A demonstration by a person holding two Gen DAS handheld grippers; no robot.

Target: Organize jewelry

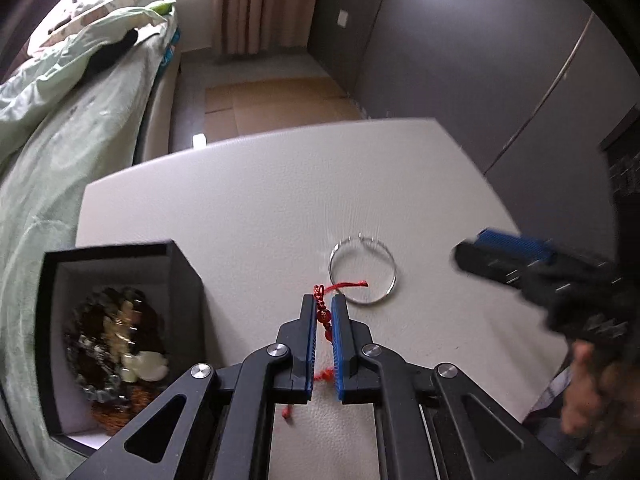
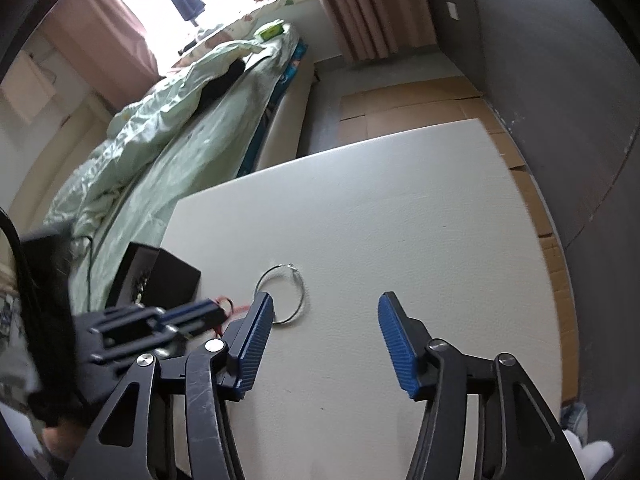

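While the left gripper (image 1: 323,304) clamps a red knotted cord bracelet (image 1: 322,314) on the white table (image 1: 248,200), a thin silver bangle (image 1: 363,271) lies just beside. Right gripper (image 2: 326,308) hovers spread, empty; a black open box (image 1: 120,320) holds beaded jewelry.

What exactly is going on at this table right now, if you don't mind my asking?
A person is sorting jewelry with a handheld gripper in each hand. The left gripper has its fingers shut on a red cord bracelet on the white table, beside a silver bangle lying flat. The right gripper hovers open near the bangle, holding nothing. A black box to the left already holds several beaded pieces.
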